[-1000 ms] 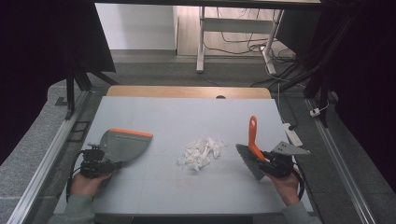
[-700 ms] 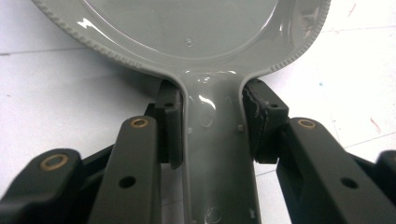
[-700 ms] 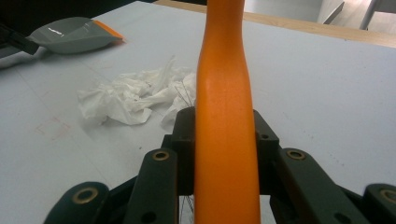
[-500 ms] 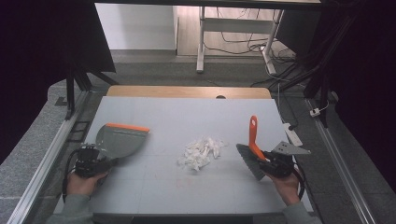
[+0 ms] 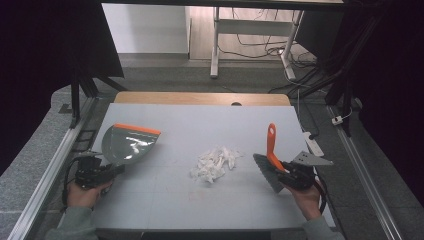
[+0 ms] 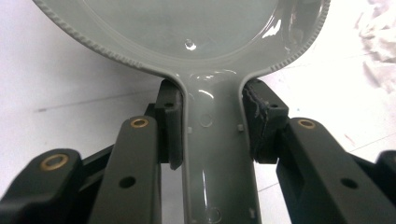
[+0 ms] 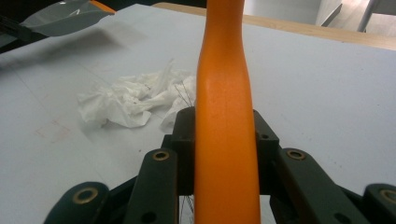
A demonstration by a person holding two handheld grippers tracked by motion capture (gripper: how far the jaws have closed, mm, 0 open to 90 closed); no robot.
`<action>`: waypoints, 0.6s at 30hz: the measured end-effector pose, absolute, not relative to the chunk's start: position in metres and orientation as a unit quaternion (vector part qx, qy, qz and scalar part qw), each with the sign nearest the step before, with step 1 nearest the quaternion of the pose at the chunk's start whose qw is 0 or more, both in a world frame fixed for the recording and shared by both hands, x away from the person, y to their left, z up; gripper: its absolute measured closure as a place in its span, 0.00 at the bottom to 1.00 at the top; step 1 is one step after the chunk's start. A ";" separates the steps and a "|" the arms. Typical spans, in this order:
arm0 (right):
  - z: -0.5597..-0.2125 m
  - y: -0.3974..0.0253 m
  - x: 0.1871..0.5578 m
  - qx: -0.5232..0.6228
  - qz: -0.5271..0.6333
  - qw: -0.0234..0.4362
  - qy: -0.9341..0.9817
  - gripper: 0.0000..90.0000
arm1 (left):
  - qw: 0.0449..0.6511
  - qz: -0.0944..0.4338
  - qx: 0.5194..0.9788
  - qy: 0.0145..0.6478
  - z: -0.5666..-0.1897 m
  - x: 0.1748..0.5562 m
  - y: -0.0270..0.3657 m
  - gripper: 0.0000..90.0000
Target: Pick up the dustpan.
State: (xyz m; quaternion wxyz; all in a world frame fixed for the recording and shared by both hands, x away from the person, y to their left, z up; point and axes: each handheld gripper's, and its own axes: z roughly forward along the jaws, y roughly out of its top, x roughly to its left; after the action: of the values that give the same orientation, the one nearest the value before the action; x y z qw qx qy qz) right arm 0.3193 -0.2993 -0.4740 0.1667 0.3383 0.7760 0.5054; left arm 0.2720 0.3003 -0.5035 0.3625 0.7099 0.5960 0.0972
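A grey dustpan with an orange lip sits at the table's left, and my left gripper is shut on its handle. At the right, my right gripper is shut on the orange handle of a hand brush, whose grey bristles point left and down toward the table. Between the two lies a heap of crumpled white tissue scraps, also seen beyond the brush handle as white scraps in the right gripper view. The dustpan shows far off in that view.
The white table top ends in a wooden strip at the far edge. Metal rails run along both sides. A white power strip lies by the right edge. A desk frame and cables stand on the floor beyond.
My left gripper has drawn the dustpan left and toward the near edge, away from the tissue heap. The right gripper and brush have stayed put.
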 end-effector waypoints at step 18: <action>-0.469 -0.296 0.321 0.337 0.515 0.169 0.770 0.78 | 0.408 0.120 0.717 0.552 -0.489 0.265 0.303 0.68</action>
State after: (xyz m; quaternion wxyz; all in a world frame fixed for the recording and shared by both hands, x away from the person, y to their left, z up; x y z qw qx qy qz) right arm 0.3211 -0.2964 -0.4686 0.1689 0.3372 0.7696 0.5153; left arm 0.2646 0.3028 -0.4892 0.4075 0.7172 0.5524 0.1200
